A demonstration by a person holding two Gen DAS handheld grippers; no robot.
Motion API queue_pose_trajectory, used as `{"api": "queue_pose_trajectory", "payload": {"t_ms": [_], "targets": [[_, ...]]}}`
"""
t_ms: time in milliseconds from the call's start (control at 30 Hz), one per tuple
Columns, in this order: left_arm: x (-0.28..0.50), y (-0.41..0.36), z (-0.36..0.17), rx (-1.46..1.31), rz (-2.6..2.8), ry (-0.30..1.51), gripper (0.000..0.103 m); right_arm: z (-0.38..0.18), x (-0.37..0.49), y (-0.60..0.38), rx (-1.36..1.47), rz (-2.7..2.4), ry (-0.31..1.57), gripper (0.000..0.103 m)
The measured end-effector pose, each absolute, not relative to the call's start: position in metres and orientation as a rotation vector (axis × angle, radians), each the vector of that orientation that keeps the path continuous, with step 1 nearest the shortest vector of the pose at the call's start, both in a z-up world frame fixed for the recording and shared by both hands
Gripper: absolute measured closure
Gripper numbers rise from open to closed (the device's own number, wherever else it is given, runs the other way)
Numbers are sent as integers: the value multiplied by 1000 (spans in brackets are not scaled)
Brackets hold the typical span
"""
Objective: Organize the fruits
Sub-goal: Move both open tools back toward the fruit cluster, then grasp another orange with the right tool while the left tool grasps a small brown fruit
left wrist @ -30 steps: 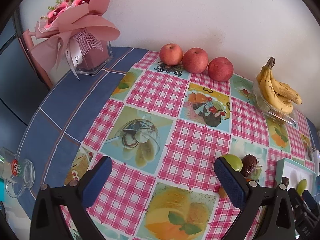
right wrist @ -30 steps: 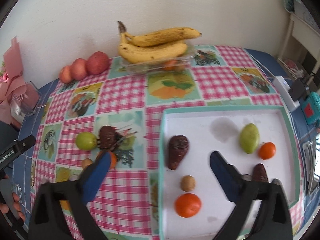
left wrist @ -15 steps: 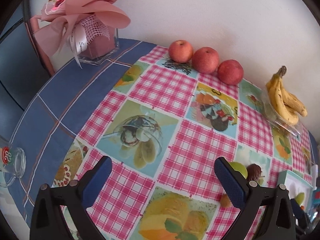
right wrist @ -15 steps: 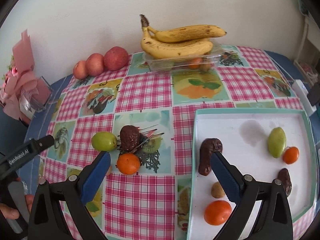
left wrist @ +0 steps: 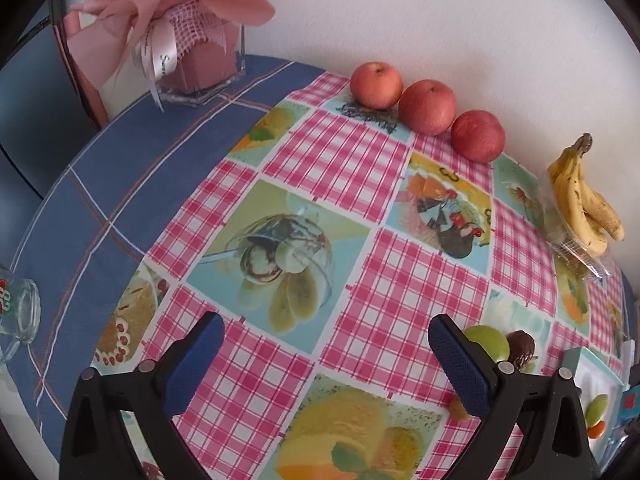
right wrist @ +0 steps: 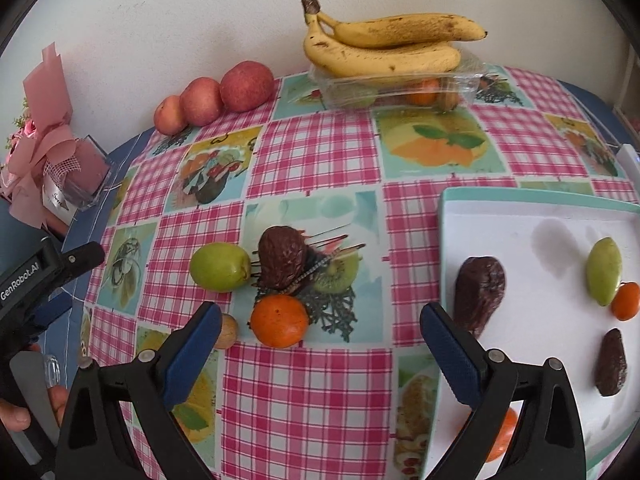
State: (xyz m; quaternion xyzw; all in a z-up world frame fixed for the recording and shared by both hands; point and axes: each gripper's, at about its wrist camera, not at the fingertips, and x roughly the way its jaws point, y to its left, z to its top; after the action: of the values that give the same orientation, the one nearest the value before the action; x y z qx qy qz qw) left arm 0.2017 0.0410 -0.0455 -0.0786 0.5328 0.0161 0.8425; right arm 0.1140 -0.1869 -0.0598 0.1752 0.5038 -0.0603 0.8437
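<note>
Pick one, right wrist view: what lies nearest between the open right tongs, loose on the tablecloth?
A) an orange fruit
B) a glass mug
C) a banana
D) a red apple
A: the orange fruit sits on the tablecloth just ahead of the gap in the right tongs, which stand open and empty; the bananas and apples lie far back by the wall.

Both spread wide: the left gripper [left wrist: 326, 354] hovers with empty jaws, the right gripper [right wrist: 320, 344] likewise, a hand [right wrist: 30, 404] gripping the left one's handle
</note>
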Motion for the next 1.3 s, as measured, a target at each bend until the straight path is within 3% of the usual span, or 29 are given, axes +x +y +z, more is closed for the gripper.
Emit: {"api": "queue_pose_trajectory", "payload": {"t_ms": [100,233,300,333,633,767,1133,1300], "targets": [[202,43,-46,-189,18,1130,0,-65,117,-182,384,-109,1078,24],[203,42,-45,-194,7,1134,0,-69,119,-178,375,-112,1094,32],[203,42,-46,-194,4,1139,0,-69,120,-176,380,-103,1094,47],[203,41,-46,-195,4,1140,0,-70,120,-176,381,-99,1096,49],[204,40,-45,-183,-10,1139,0,-78,125,-168,386,-74,1106,54],[204,39,-45,-183,-10,1144,0,-82,125,-168,403,-77,1112,63],[198,16,-50,-173,-76,1188,0,-73,119,-173,430,-86,1099,65],[194,6,-54,-199,-125,1218,5,-63,110,-188,457,-133,1088,65]]}}
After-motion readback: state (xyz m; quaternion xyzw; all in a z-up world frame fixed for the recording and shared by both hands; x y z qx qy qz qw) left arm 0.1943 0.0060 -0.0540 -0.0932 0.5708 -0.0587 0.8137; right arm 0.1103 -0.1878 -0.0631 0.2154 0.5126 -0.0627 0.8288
